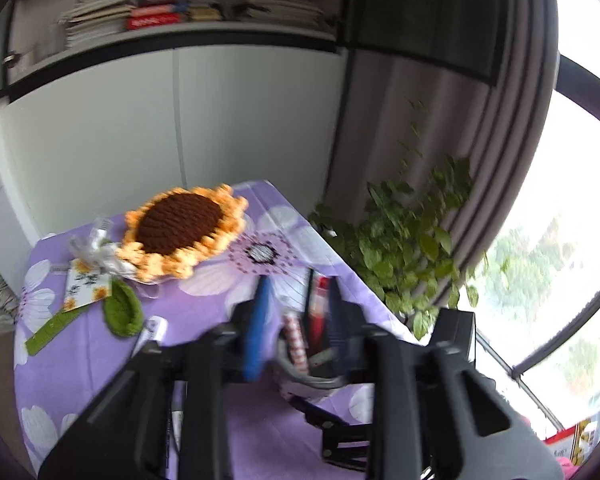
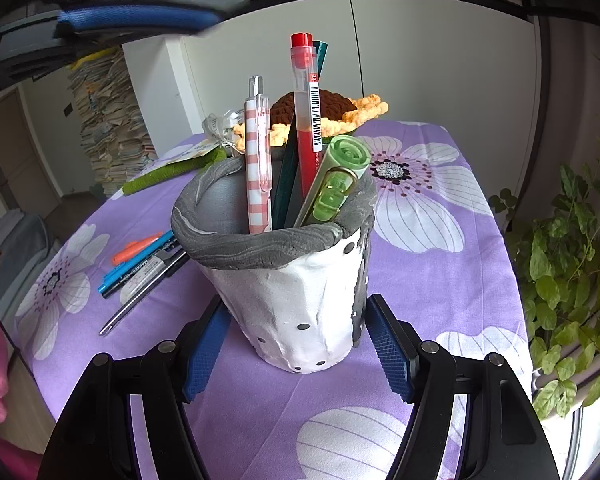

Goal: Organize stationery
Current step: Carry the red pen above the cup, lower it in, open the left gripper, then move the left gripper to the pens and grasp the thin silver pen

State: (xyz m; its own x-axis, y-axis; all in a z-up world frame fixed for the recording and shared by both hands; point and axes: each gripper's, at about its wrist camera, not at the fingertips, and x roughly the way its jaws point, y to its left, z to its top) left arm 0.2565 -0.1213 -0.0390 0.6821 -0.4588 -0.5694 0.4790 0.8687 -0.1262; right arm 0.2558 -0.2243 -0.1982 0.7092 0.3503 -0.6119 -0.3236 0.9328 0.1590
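Observation:
A white and grey clay pen holder stands on the purple flowered tablecloth. My right gripper is shut on its lower wall, one blue pad on each side. In the holder stand a pink checked pen, a red pen, a green highlighter and a dark green stick. My left gripper hovers open over the holder's rim, with the checked pen and the red pen loose between its pads. One of its fingers shows at the top left of the right wrist view.
Several loose pens lie left of the holder. Behind it are a crochet sunflower, a green knitted leaf, a card and a green ruler. A leafy plant stands past the table's right edge.

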